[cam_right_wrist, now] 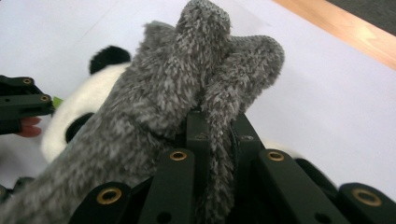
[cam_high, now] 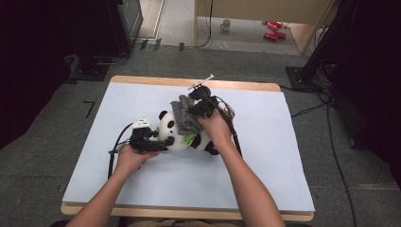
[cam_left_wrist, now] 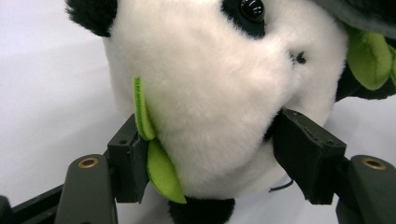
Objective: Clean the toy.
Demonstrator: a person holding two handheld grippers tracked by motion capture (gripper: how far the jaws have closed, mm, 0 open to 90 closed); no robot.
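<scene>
A black-and-white panda plush (cam_high: 172, 131) lies in the middle of the table. My left gripper (cam_high: 158, 142) holds its head from the left. In the left gripper view its jaws (cam_left_wrist: 212, 140) press into both sides of the white face (cam_left_wrist: 210, 93), with a green felt leaf (cam_left_wrist: 159, 168) caught at one pad. A grey fuzzy cloth (cam_high: 183, 116) lies draped over the panda. My right gripper (cam_high: 195, 108) is shut on that cloth's bunched end (cam_right_wrist: 163, 107), its jaws (cam_right_wrist: 219, 126) tight together above the panda (cam_right_wrist: 79, 112). The left gripper (cam_right_wrist: 23, 105) shows farther off.
The table wears a pale blue mat (cam_high: 142, 189) with a wooden rim (cam_high: 236, 86) at the far edge. Beyond it on the floor stand a mug (cam_high: 226, 24) and red cans (cam_high: 274, 28). Cables (cam_high: 331, 142) run along the right side.
</scene>
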